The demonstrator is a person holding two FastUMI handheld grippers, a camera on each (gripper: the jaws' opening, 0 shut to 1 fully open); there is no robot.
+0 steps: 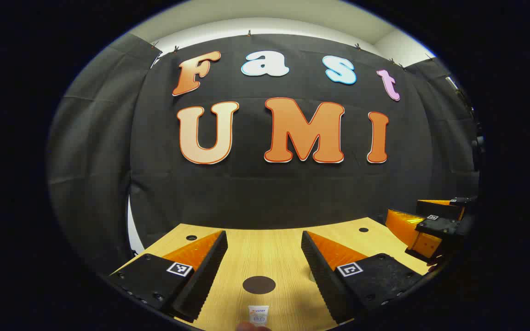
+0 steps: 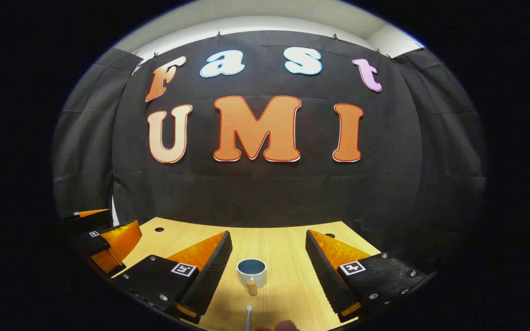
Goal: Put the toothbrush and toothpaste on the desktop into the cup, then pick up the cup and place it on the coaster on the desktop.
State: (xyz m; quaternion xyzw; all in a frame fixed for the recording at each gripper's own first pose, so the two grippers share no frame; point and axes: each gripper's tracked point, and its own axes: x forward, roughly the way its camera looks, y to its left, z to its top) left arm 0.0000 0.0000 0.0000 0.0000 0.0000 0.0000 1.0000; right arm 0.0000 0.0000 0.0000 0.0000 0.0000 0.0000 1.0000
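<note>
1. Left gripper view, lower left to lower right: the left gripper (image 1: 264,250) has its fingers wide apart with nothing between them but bare wooden worktop (image 1: 265,243).
2. Lower centre of that view: the dark round coaster (image 1: 259,284) lies flat on the worktop between the two fingers, touching neither.
3. Bottom centre, just below the coaster: the toothpaste (image 1: 258,315) lies on the worktop, one end cut by the frame edge. A blurred fingertip-like shape sits at the very bottom edge; what it is cannot be told.
4. Right edge of that view: the right gripper (image 1: 430,225) sits above the worktop's right side, well apart from the coaster.
5. Right gripper view, left edge: the left gripper (image 2: 101,234) is seen near the worktop's left corner.
6. Lower centre: the right gripper (image 2: 268,253) has its fingers spread apart, holding nothing.
7. Between those fingers: the cup (image 2: 251,272) stands upright on the worktop (image 2: 288,248), mouth up, its wooden handle (image 2: 252,288) pointing toward the camera.
8. Bottom centre, just below the handle: the toothbrush (image 2: 248,317) lies on the worktop, near the cup and apart from it.
</note>
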